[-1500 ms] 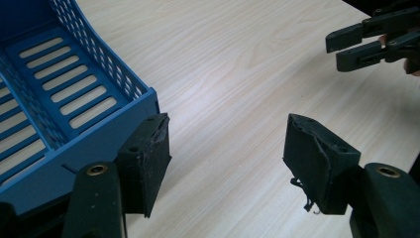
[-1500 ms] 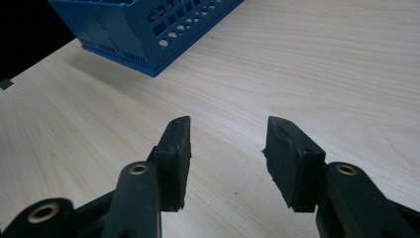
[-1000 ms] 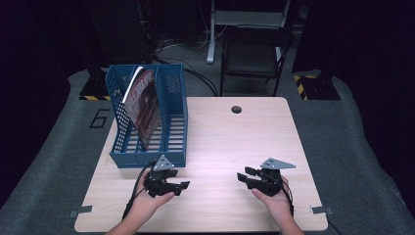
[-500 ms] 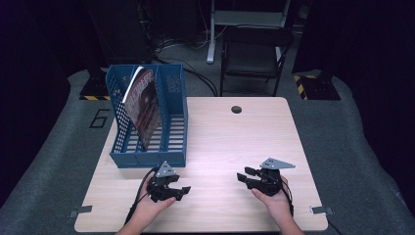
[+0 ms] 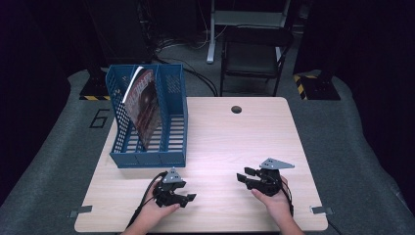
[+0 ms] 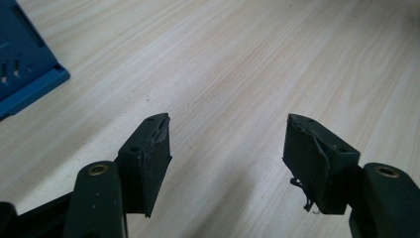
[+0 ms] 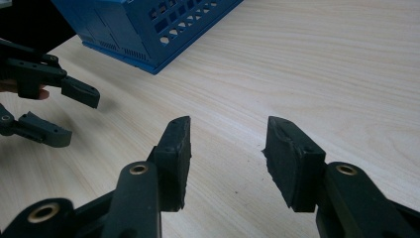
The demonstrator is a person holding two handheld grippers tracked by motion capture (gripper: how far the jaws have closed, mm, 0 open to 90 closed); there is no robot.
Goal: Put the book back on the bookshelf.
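Pale wood grain covers the table (image 5: 230, 142), which has a small dark round hole (image 5: 236, 109) near the middle of its far edge. Beyond that edge a dark chair (image 5: 254, 54) stands in shadow, its details hard to make out.

At the far left corner sits a blue slotted file rack (image 5: 169, 117), its near end reaching about halfway toward the near edge. A magazine (image 5: 144, 105) leans upright in one of its compartments; the cover is glossy and reddish, but its print is too small to read. In the left gripper view just one blue corner (image 6: 27, 74) of the rack shows, cut off at the frame's edge.

Close to the near edge, left of centre, a hand holds the left gripper (image 5: 188, 198) low over the wood, its jaws well apart with bare table between them. Right of centre, also near that edge, the right gripper (image 5: 243, 175) is held with its jaws apart too, nothing between them. The two grippers point toward each other.
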